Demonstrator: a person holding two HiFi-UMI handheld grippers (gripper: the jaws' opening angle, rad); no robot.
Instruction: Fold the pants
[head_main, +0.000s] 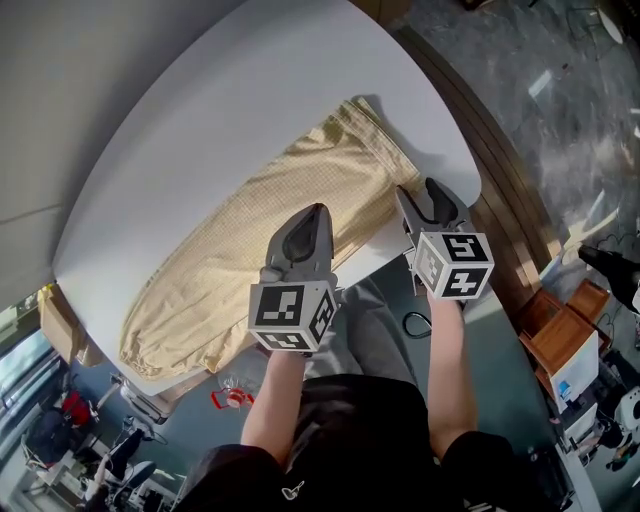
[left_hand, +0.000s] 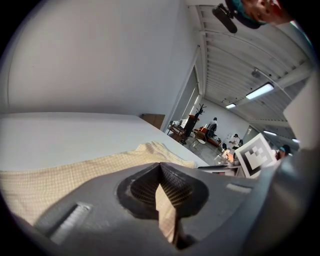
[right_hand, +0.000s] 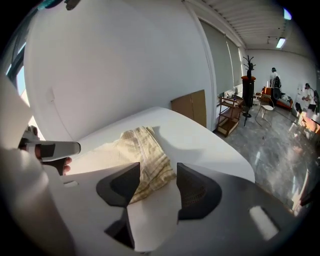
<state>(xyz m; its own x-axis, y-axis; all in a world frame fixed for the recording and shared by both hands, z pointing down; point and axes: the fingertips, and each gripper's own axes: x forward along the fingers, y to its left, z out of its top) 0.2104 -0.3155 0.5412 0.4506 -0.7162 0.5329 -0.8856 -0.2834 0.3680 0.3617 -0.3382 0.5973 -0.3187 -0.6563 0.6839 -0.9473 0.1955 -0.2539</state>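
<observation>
Head view: the table (head_main: 200, 120) carries the pants (head_main: 290, 200) flat, stretched beyond both sets of fingers (head_main: 436, 195). My right gripper (head_main: 420, 192) gapes wide and empty with the pants' end just ahead, which I reckon lines up a grab. Left gripper (head_main: 316, 210) sits closed over mid-cloth, seemingly pinching nothing.

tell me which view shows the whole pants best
Head view: the pants lie full length on the white table. The left gripper view catches only a low strip of fabric; the right gripper view only one end.
</observation>
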